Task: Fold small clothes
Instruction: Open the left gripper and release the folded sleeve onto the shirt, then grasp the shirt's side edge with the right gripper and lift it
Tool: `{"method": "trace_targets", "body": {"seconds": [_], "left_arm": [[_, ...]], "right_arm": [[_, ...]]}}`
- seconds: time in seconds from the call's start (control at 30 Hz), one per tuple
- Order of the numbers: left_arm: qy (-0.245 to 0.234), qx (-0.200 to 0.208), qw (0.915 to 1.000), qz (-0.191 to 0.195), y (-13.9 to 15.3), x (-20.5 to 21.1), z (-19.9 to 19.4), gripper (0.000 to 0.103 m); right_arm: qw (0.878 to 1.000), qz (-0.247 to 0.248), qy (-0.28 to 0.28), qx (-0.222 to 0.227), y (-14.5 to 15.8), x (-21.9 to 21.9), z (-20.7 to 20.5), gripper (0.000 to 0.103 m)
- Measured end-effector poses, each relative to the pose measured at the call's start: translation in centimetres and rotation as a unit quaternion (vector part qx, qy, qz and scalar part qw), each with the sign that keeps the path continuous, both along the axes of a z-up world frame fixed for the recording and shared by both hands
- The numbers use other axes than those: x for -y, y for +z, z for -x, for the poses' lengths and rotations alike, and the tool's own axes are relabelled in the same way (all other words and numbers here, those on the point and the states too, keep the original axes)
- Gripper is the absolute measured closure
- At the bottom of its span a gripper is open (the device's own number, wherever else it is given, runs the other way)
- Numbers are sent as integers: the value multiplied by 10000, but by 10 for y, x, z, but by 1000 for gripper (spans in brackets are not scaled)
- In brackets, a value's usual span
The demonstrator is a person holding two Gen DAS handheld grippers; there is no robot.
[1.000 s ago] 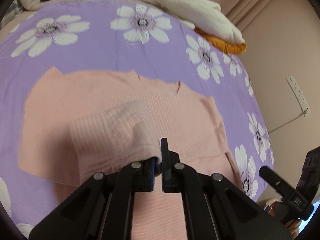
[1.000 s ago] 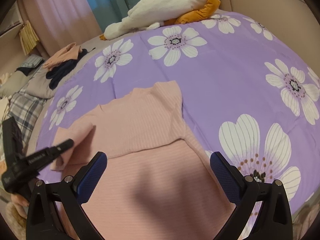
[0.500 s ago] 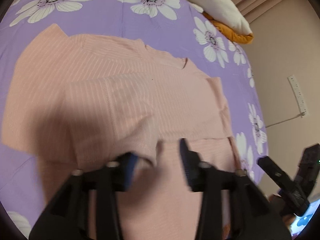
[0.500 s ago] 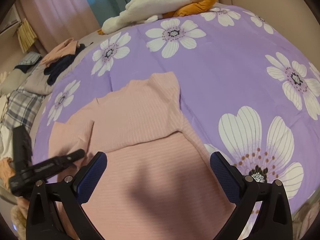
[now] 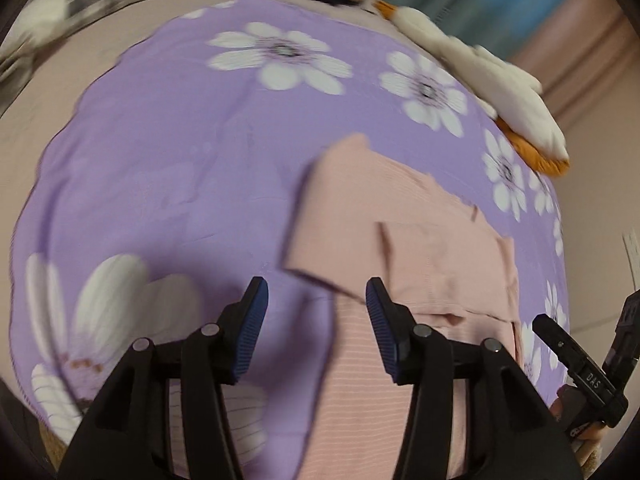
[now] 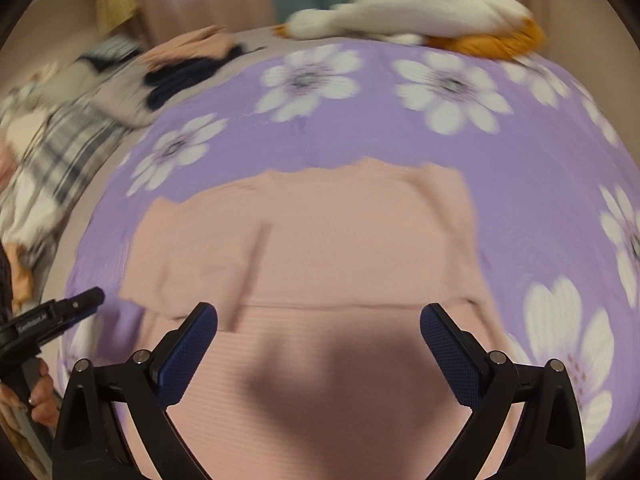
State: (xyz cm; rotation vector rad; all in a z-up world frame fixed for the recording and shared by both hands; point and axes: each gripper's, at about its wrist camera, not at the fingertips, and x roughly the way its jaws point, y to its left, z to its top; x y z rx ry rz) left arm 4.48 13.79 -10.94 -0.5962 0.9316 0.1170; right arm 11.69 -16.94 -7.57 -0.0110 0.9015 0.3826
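Both claws empty above the bed

The left gripper (image 5: 316, 300) stands partly apart, just opened, holding nothing; the right gripper (image 6: 318, 324) gapes wide, empty. One pink top (image 6: 320, 248), both sleeves folded in, lies mid-bedspread (image 5: 160, 160), purple with white flowers. Two clothes heaps sit along the far edge; curtains behind.

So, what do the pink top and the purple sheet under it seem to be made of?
Pink top: probably a ribbed knit, matte; fine parallel lines show across it. Purple sheet: likely thin woven cloth with printed white flowers, smooth with shallow creases. Blur leaves the fibre open.
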Motion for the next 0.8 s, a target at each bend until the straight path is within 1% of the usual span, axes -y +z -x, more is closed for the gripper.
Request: {"method": "trace_targets", "body": {"seconds": [0.13,0.23,0.3,0.33,0.4,0.47,0.53,0.57,0.67,0.73,0.77,0.8], "left_arm": [[253,-86,9996,38,-5,-18,16,56],[368,-144,9992,83,-8,-27,25,59],[413,-154,9990,101,-9,-30,29,59],[428,-148,9989,112,-9,-32,32,60],[450,-156,9988,127,-10,-35,34,60],[491,-187,9985,160,-11,-38,37,60],[514,-191,9983,191,-12,-41,39,60],[519,-197,9982,204,-13,-42,39,60],[527,-210,9980,281,-14,-45,41,60],[533,-191,9979,328,-14,-47,43,60],[542,-191,9978,325,-13,-47,43,60],[550,-185,9978,324,-13,-48,44,60]], "right_arm": [[9978,110,658,-17,1,-51,-2,2],[9941,175,1062,-106,-7,-86,-5,11],[9922,102,1227,-190,-14,-103,-7,17],[9912,83,1291,-281,-20,-111,-10,17],[9911,164,1262,-382,-29,-121,-13,18],[9911,348,1205,-441,-38,-130,-16,19],[9900,543,1178,-546,-51,-136,-20,24],[9898,696,1119,-536,-57,-138,-22,28],[9890,884,1088,-465,-67,-143,-22,28],[9886,954,1097,-386,-70,-143,-22,30],[9886,970,1101,-349,-70,-144,-22,34],[9888,961,1091,-322,-69,-143,-22,43]]}}
